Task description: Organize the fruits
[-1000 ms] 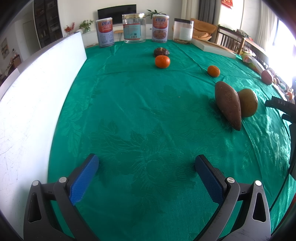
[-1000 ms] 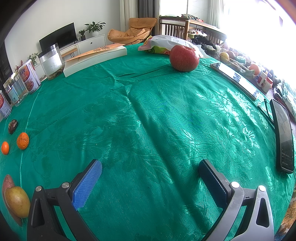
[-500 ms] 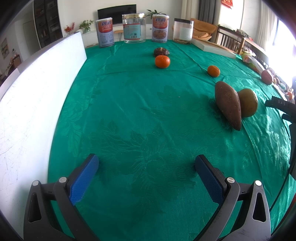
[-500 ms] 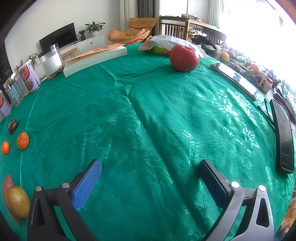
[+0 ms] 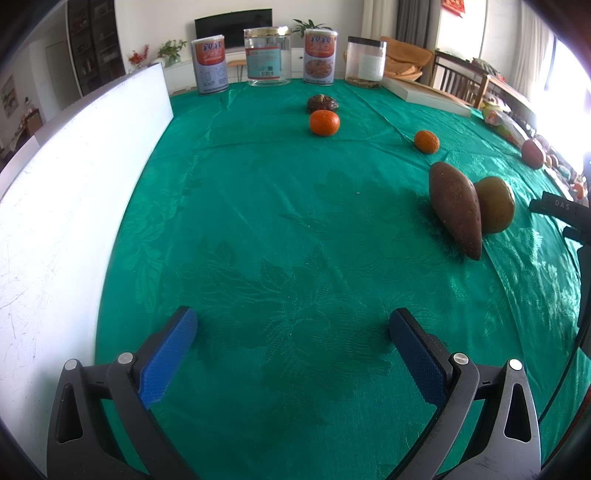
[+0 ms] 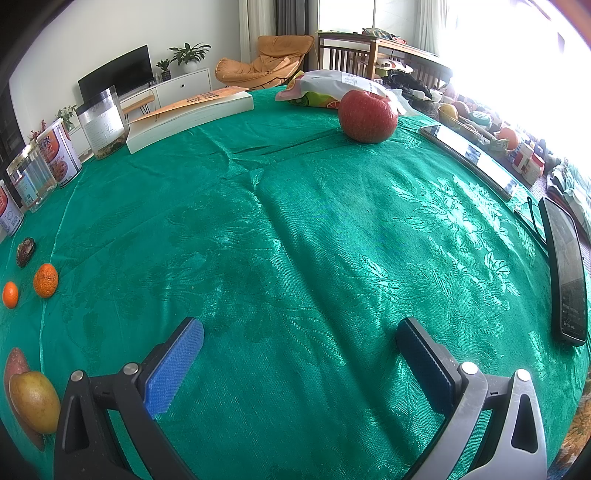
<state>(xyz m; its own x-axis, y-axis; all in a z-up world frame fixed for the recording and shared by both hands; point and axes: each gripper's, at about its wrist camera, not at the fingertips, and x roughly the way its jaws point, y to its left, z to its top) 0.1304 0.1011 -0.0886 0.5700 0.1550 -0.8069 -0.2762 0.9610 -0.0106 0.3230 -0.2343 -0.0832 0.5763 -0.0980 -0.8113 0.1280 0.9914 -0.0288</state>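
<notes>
Mango (image 5: 494,205) right of sweet potato (image 5: 456,208)

Left wrist view low over the green tablecloth (image 5: 295,221), facing the far jars (image 5: 267,57), right wrist view equally low, facing the red apple (image 6: 367,116), both sharing the mango (image 5: 495,205), sweet potato (image 5: 456,208) and oranges (image 5: 324,123).

A green patterned tablecloth (image 5: 280,221) is covering the table. A white board (image 5: 74,192) is standing along its left edge. At the far end, two labelled tins (image 5: 209,62) (image 5: 320,56) are flanking a clear jar (image 5: 267,56), with a dark-lidded container (image 5: 365,61) standing beside them. A thick book (image 6: 192,114) is lying flat near a printed plastic bag (image 6: 332,90). A phone (image 6: 565,273) is lying at the right edge. A television (image 5: 233,22) is sitting against the far wall.
</notes>
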